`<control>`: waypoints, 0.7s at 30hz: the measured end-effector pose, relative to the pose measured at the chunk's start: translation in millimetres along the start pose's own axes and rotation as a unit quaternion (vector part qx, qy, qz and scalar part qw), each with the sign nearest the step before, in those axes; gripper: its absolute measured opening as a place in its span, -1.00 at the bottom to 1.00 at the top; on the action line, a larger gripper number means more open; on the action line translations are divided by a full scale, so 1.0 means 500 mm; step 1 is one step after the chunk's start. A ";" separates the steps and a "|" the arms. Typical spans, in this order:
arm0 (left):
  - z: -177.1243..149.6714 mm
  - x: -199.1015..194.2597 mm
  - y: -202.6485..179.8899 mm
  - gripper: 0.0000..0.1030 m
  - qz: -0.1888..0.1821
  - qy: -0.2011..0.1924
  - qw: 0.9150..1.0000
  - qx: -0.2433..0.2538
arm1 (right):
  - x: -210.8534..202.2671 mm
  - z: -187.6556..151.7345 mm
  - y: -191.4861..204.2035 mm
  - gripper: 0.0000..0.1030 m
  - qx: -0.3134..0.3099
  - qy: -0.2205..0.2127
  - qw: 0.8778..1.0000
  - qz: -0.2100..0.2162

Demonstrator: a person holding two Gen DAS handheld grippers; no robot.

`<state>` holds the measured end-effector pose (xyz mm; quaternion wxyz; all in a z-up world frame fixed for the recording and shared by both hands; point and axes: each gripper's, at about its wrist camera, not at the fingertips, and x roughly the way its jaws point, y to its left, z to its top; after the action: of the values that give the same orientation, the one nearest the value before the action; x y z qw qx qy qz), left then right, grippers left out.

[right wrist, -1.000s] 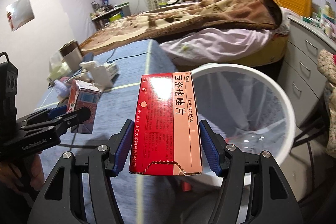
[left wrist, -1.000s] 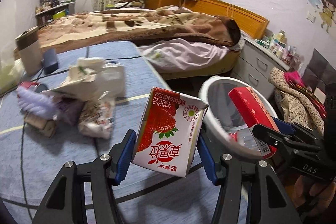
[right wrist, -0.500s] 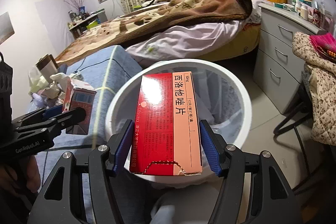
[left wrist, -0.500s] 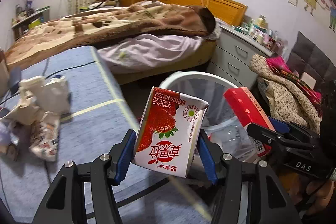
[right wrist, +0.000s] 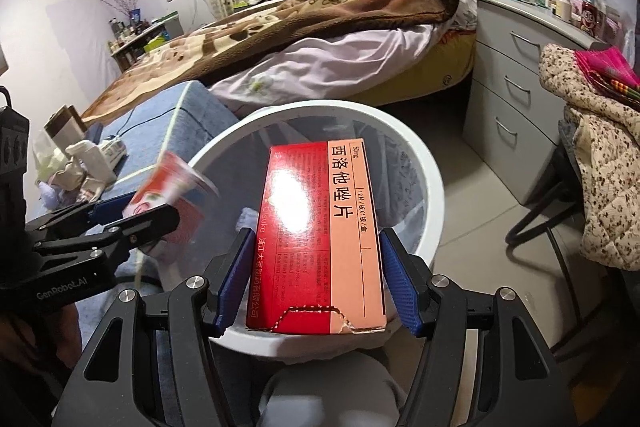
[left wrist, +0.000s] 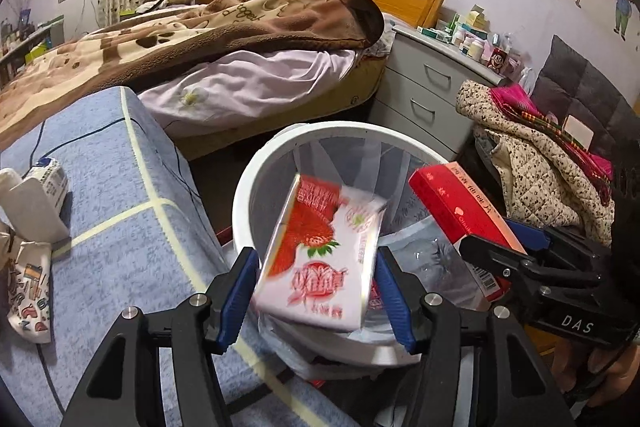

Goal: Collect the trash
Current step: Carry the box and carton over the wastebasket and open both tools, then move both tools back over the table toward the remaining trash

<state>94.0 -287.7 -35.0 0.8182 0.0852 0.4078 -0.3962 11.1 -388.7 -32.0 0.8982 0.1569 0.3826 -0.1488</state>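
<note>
Over the white trash bin (left wrist: pixel 256 183) both grippers are lined up, so this looks like the drop-off step. The left gripper (left wrist: pixel 316 297) has a strawberry milk carton (left wrist: pixel 320 255) between its blue pads, but the carton is motion-blurred and tipped, and there are gaps on both sides, so I'd say it's released and slipping out rather than clamped. The right gripper (right wrist: pixel 316 279) frames a red medicine box (right wrist: pixel 320 239) above the bin's mouth; the pads sit right at its edges, so I read it as gripped (the top flap is torn open, by the way).

What could go wrong: the carton is near the bin's rim on the side toward the blue mattress (left wrist: pixel 120 227), so if it tumbles it could clip the rim and bounce out. The two grippers are also close together, so a careless swing could knock them. More trash (left wrist: pixel 32 227) is left on the mattress, so the job isn't nearly finished.
</note>
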 end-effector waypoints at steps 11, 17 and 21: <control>0.006 -0.032 0.012 0.26 0.005 -0.032 0.999 -0.008 | -0.021 0.008 0.003 0.41 -0.010 -0.036 0.999 0.005; -0.013 -0.071 0.040 0.26 0.044 -0.045 0.998 -0.028 | -0.029 0.008 0.020 0.41 -0.013 -0.031 0.999 0.029; -0.037 -0.094 0.065 0.26 0.076 -0.045 0.995 -0.044 | -0.038 0.004 0.047 0.41 -0.034 -0.034 0.998 0.052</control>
<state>89.6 -230.1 -18.6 0.8664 0.0623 0.3803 -0.3175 9.1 -365.2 -12.9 0.9219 0.1410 0.3484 -0.0940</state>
